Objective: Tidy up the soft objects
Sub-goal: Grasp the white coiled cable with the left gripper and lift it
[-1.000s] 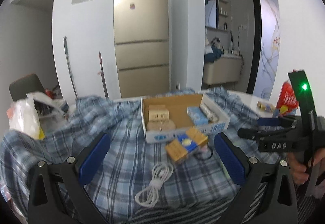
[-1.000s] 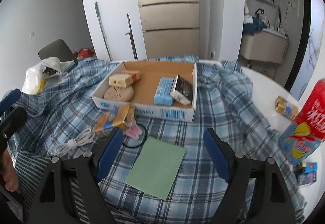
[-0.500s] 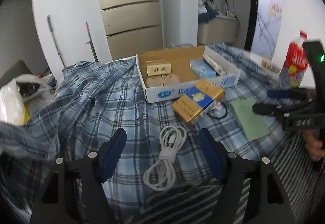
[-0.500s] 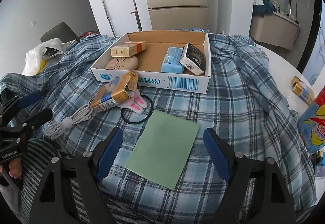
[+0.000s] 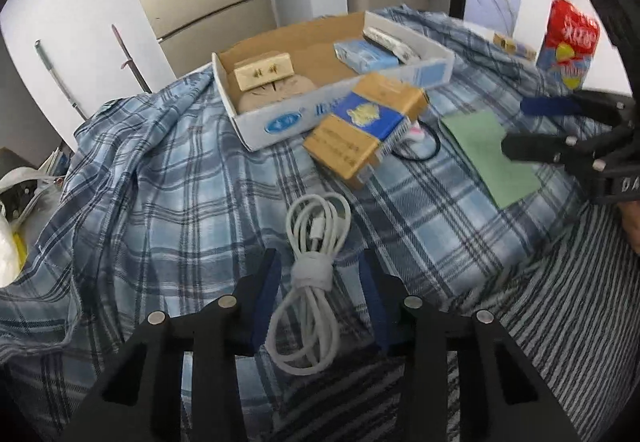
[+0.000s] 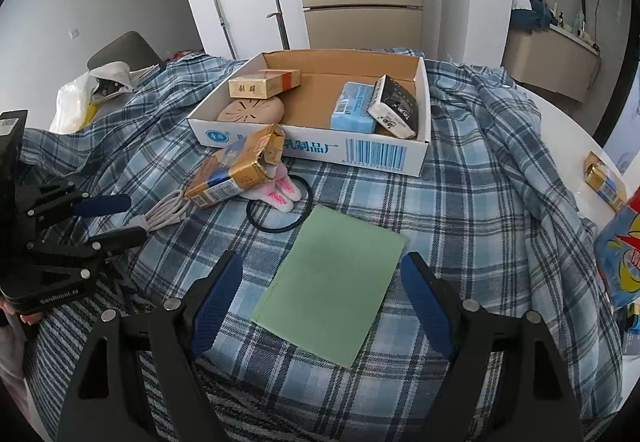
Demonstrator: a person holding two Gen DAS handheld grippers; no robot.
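A coiled white cable (image 5: 314, 266) lies on the blue plaid cloth (image 5: 160, 181). My left gripper (image 5: 320, 270) is open with its fingers on either side of the cable's wrapped middle. It also shows in the right wrist view (image 6: 116, 217). A green sheet (image 6: 332, 282) lies flat on the cloth; my right gripper (image 6: 320, 274) is open and hovers over its near end. A gold and blue carton (image 5: 368, 121) leans on a pink and white soft item (image 6: 280, 189) with a black hair band (image 6: 280, 213). The cardboard box (image 6: 320, 149) holds several small packs.
A red and blue bag (image 5: 568, 37) stands at the right. A small gold pack (image 6: 604, 177) lies on the bare white table. A white plastic bag (image 6: 80, 101) and a chair sit at the left. A striped cloth (image 5: 560, 302) covers the near edge.
My left gripper has dropped down and forward over the white cable and narrowed around it. My right gripper has moved closer over the green sheet.
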